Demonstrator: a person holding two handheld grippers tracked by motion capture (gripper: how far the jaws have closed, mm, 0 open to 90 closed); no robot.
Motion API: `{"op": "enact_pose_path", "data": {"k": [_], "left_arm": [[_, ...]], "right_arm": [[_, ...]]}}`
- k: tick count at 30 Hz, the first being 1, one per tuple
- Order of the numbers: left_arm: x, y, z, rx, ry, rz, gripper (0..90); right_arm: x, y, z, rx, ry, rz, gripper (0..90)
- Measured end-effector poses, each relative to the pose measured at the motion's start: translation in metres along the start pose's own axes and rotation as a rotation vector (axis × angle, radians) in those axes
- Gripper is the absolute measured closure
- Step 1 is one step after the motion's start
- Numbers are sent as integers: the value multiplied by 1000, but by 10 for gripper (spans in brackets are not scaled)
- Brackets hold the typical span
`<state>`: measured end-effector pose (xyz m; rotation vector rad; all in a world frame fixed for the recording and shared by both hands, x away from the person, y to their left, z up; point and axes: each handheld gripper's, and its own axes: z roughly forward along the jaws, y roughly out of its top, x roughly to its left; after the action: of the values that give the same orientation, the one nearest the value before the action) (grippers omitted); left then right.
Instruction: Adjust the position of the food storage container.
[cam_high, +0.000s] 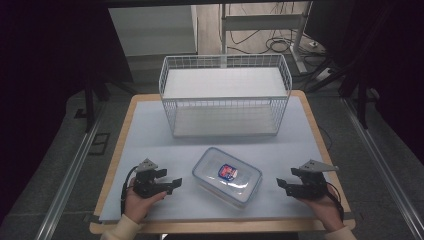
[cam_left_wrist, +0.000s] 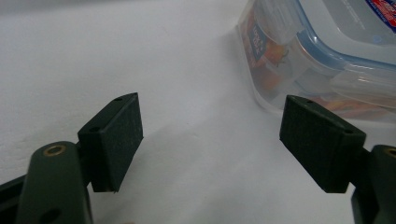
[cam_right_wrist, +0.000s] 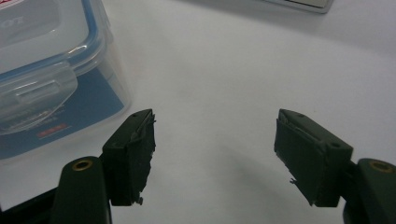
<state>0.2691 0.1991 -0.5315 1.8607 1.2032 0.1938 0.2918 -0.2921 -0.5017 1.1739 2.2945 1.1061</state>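
Note:
A clear plastic food box (cam_high: 227, 176) with a blue-sealed snap lid and a red and blue label lies on the white mat near the front, between both hands. My left gripper (cam_high: 170, 179) rests on the mat to the box's left and points at it, jaws open with nothing between them. In the left gripper view the open left gripper (cam_left_wrist: 210, 105) has the box (cam_left_wrist: 322, 51) ahead at the upper right. My right gripper (cam_high: 286, 177) sits to the box's right, also open and empty. The right gripper view has the right gripper (cam_right_wrist: 215, 116) beside the box (cam_right_wrist: 42, 70) at the left.
A white wire basket (cam_high: 225, 95) stands empty at the back middle of the mat (cam_high: 150, 130). The mat covers a wooden table whose edge (cam_high: 112, 165) shows around it. Dark floor, metal rails and cables surround the table.

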Motion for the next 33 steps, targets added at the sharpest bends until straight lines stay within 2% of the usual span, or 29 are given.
{"op": "enact_pose_path", "data": {"k": [3,5,6,7,9,12,16,21,27,28,29,30,31,33], "left_arm": [[0,0,-1,-6,4,1,211],[0,0,-1,-8,5,1,208],[0,0,0,-8,5,2,208],[0,0,0,-8,6,3,206],[0,0,0,-7,8,4,204],[-1,0,1,-6,9,7,202],[-1,0,1,-4,10,6,200],[-2,0,1,-1,11,10,200],[-2,0,2,1,7,11,199],[-2,0,2,2,7,11,198],[-2,0,2,3,7,12,198],[-3,0,2,3,7,12,199],[-3,0,2,4,5,12,199],[-4,0,3,5,5,17,199]], "right_arm": [[1,1,-2,-1,7,-8,343],[5,5,-5,-1,39,-28,457],[5,5,-5,-1,39,-28,457],[7,6,-6,-5,48,-35,517],[11,9,-10,-15,80,-48,638],[21,14,-15,-21,125,-81,760],[33,22,-21,-33,184,-104,875],[53,29,-29,-54,236,-142,900],[83,36,-30,-58,321,-192,900],[95,37,-28,-52,352,-215,900],[95,37,-28,-52,352,-215,900],[107,37,-26,-38,372,-244,900],[107,37,-26,-38,372,-244,900],[118,35,-24,-23,389,-274,900]]}}
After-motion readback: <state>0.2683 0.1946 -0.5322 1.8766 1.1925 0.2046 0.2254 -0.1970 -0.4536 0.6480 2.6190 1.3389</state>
